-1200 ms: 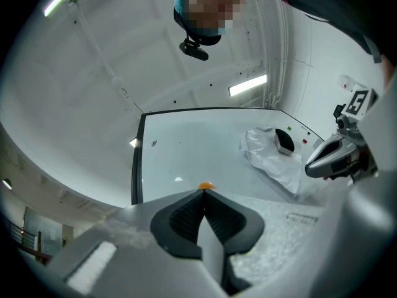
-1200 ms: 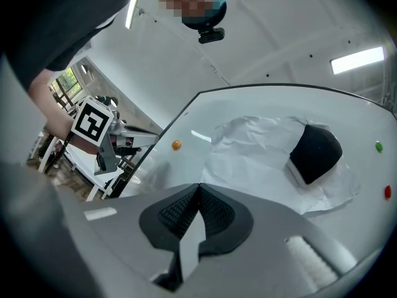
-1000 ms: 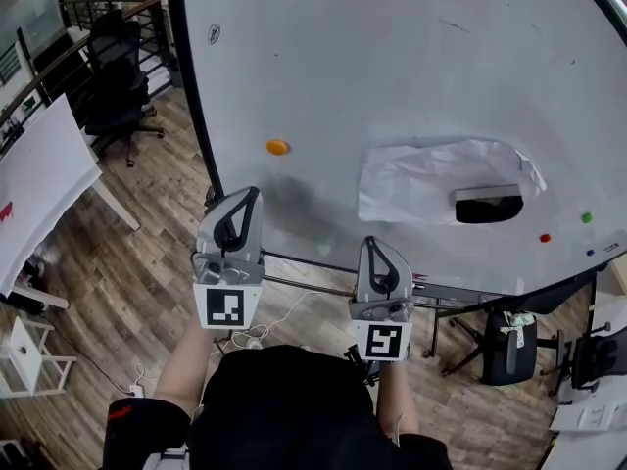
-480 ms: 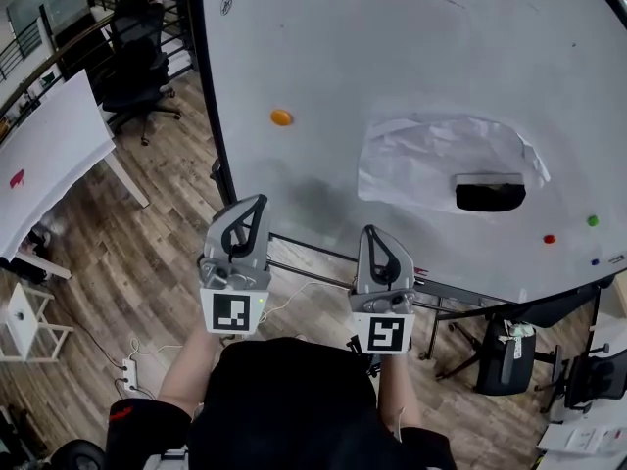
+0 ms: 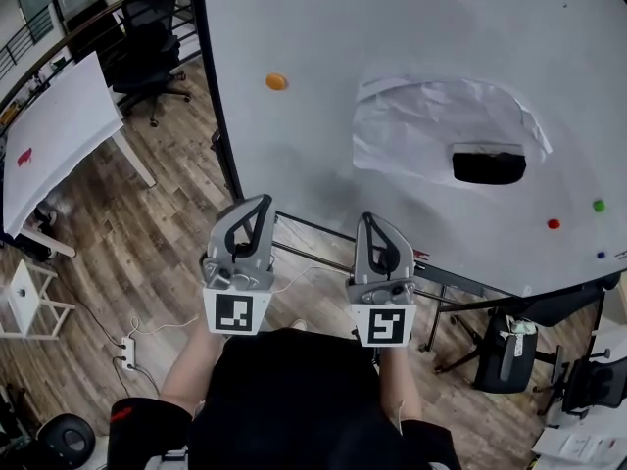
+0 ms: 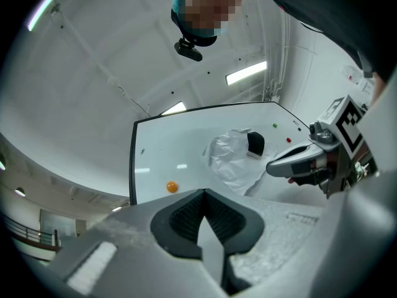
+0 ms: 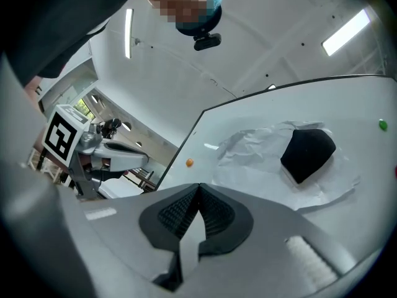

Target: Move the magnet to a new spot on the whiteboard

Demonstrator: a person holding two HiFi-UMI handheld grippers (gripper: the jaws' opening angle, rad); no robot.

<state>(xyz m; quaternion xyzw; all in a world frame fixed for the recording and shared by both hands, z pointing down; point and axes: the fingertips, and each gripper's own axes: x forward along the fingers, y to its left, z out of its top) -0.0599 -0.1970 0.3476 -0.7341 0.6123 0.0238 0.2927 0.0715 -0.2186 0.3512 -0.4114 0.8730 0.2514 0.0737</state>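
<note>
An orange round magnet [image 5: 277,81] sticks to the whiteboard [image 5: 392,37] near its left edge, also seen small in the left gripper view [image 6: 172,186] and the right gripper view [image 7: 189,162]. My left gripper [image 5: 257,208] is held in front of the board's lower edge, well short of the magnet, jaws shut on nothing [image 6: 203,194]. My right gripper [image 5: 372,225] hangs beside it below the crumpled paper [image 5: 441,130], shut and empty too [image 7: 198,188]. Both tilt upward toward the board.
A black eraser [image 5: 489,164] lies over the paper on the board. Red [image 5: 554,224], green [image 5: 599,206] and blue [image 5: 601,256] magnets dot the lower right. A white table [image 5: 59,135] and office chair [image 5: 152,27] stand left; another chair [image 5: 509,346] sits under the board.
Both grippers have drawn back from the board, the left one more. The orange magnet now lies farther up the picture from them. The jaws stay shut.
</note>
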